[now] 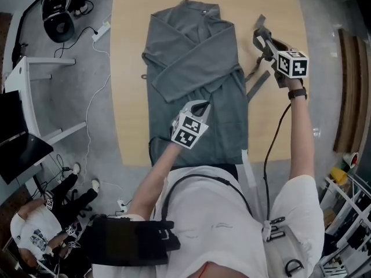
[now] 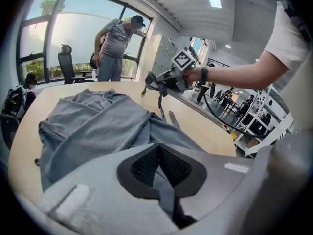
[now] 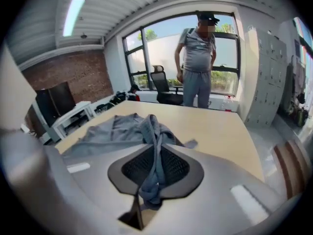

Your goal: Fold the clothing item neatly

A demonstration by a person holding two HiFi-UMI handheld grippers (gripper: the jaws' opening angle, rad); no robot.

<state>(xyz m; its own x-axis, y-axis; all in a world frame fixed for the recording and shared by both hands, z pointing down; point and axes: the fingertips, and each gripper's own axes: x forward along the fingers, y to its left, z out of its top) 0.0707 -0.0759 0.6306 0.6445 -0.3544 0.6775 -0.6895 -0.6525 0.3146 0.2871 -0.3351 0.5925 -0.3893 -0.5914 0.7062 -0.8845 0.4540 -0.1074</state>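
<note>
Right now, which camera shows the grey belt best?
The right gripper view: the belt fills the middle, pinched in the jaws. The head view shows it small beside the robe; the left gripper view shows it dangling far off.

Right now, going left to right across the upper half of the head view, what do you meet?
Black equipment on the floor → white power strip → grey robe → right gripper, shut on the robe's belt.
</note>
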